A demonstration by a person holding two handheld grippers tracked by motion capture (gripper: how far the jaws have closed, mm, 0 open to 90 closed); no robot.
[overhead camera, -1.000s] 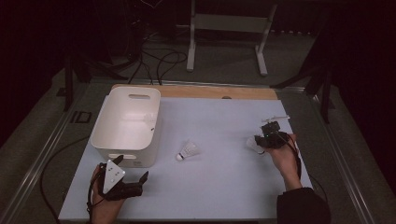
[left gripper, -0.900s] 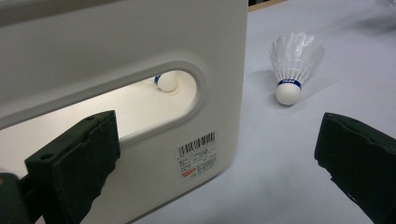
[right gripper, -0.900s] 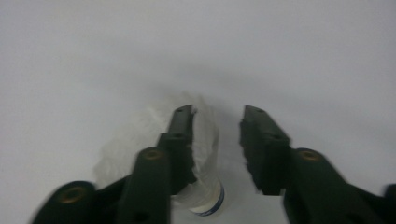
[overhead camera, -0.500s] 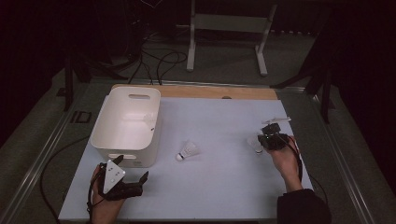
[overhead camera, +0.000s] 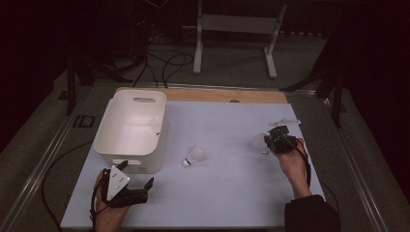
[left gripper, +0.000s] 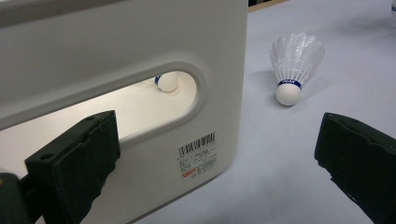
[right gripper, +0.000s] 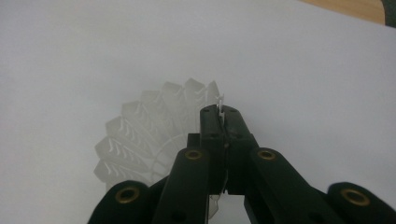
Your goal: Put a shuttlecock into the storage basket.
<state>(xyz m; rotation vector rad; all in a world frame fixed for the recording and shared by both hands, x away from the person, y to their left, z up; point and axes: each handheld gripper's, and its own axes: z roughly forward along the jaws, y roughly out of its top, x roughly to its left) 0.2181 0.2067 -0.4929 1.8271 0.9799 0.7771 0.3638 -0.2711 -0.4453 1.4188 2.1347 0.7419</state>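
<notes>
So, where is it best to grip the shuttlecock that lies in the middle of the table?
Probably at the feather skirt of the shuttlecock, from above. It lies on its side, cork towards the bin, so the skirt's edge is up; the round cork may slip from the pads.

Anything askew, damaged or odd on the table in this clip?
Slightly: the right gripper is shut on just the feather rim of a white feathered shuttlecock, a thin sliver between its jaws. Another white shuttlecock lies tipped over beside the white plastic bin.
</notes>
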